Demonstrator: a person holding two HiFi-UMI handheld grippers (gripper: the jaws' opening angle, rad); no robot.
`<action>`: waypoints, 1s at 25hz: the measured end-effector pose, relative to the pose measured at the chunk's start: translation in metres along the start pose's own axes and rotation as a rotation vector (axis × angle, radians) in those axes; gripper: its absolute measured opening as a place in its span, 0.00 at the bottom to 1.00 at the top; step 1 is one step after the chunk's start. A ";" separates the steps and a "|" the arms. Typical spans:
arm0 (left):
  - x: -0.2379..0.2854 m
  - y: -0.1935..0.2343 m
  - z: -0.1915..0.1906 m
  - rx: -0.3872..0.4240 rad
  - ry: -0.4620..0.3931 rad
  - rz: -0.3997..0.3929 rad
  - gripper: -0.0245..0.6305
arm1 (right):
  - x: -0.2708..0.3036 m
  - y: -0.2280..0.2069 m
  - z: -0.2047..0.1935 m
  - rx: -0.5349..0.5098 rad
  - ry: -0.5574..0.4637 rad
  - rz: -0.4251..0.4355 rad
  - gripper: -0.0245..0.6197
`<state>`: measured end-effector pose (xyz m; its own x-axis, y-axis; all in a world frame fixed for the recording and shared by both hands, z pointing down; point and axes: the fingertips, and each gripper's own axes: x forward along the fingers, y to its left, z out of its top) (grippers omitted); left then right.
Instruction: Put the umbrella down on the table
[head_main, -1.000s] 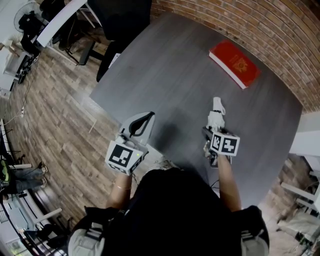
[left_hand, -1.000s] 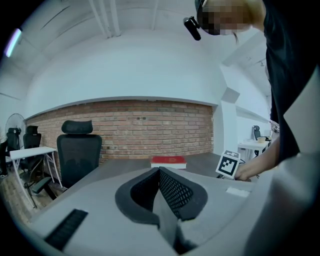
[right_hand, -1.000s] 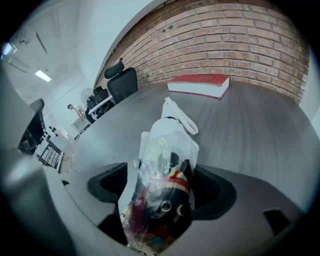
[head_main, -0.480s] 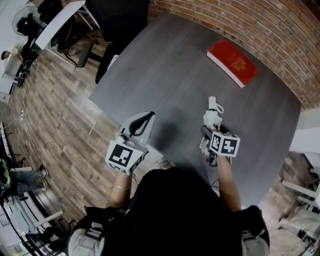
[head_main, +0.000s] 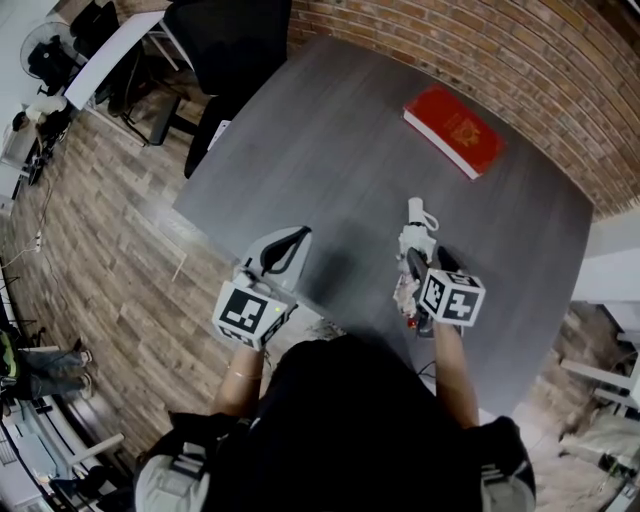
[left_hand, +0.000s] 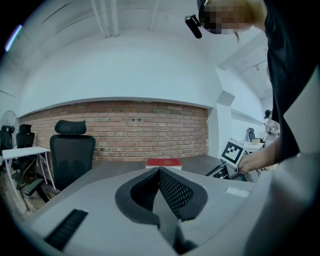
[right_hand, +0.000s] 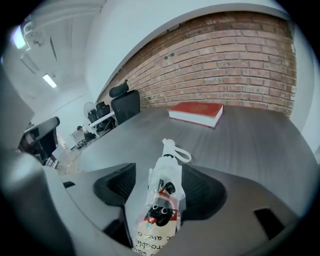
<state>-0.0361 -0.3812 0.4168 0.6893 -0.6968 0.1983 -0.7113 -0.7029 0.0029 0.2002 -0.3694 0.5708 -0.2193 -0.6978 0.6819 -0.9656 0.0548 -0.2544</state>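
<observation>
We see the folded umbrella (right_hand: 162, 197) apparently lying on the table (head_main: 330, 130), near its front edge, w/ its body btwn the 2 jaws of the right gripper (head_main: 422, 268). Those jaws are closing, but a gap shows beside 1 pad, so we judge there's no grip. Risk: they pinch the plastic sleeve & drag the umbrella off the edge. The left gripper (left_hand: 160, 172) has its pads together, empty.
</observation>
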 end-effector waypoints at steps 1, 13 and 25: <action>0.001 -0.001 0.001 0.001 -0.003 -0.007 0.03 | -0.005 -0.001 0.005 -0.003 -0.026 -0.010 0.46; 0.026 -0.017 0.014 -0.014 -0.013 -0.092 0.03 | -0.068 -0.012 0.057 -0.129 -0.230 -0.194 0.03; 0.047 -0.036 0.018 0.001 -0.027 -0.171 0.03 | -0.117 -0.005 0.086 -0.172 -0.414 -0.219 0.03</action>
<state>0.0243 -0.3905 0.4087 0.8037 -0.5706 0.1687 -0.5832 -0.8117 0.0329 0.2431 -0.3492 0.4337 0.0317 -0.9293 0.3679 -0.9995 -0.0322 0.0048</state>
